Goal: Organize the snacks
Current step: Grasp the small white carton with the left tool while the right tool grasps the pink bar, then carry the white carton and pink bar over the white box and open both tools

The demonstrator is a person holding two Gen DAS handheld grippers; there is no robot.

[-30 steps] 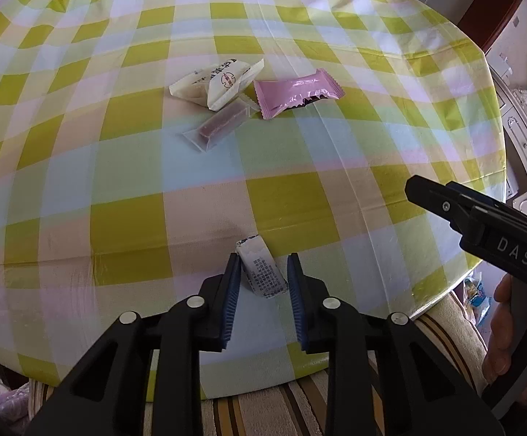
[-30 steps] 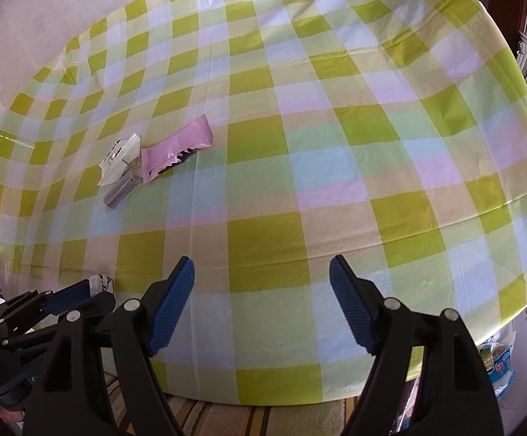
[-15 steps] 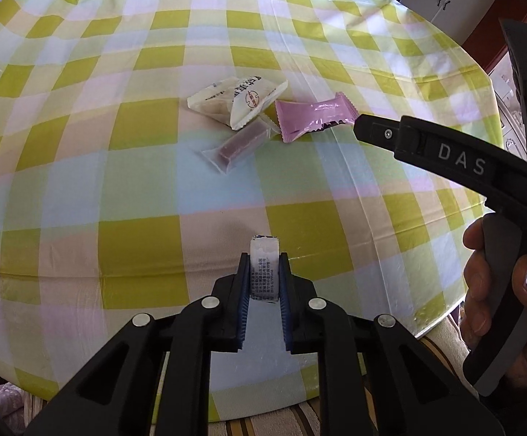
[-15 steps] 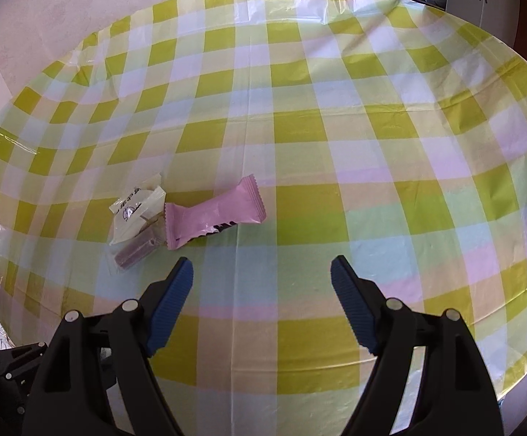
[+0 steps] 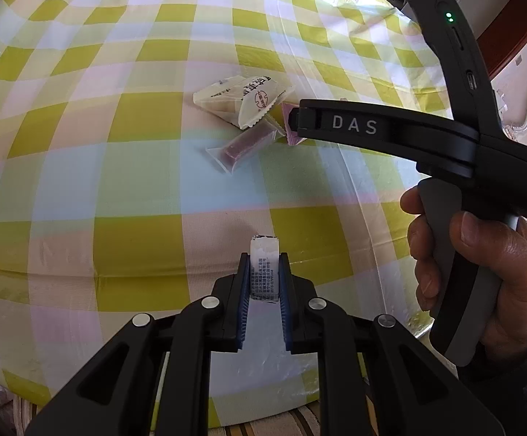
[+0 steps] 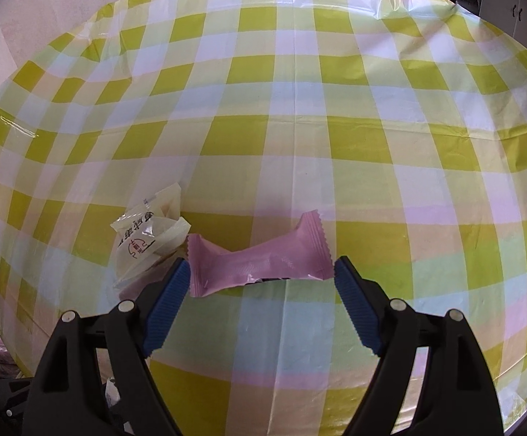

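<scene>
Checked tablecloth (image 6: 300, 138) bears cream packets (image 6: 147, 239) touching pink packet (image 6: 260, 261).

My left gripper (image 5: 264, 272) points steeply down, its blue pads (image 5: 243, 292) pressed flat against both sides of a small white packet (image 5: 263, 272) that stands upright between them. My right gripper (image 6: 262, 283) also tilts down, and its jaws are opening, spread to either side of a pink wrapper (image 6: 260, 261) without pressing on it. In the left view, my right hand (image 5: 481, 272) wraps its grey handle, thumb over the front, fingers curled behind.
</scene>
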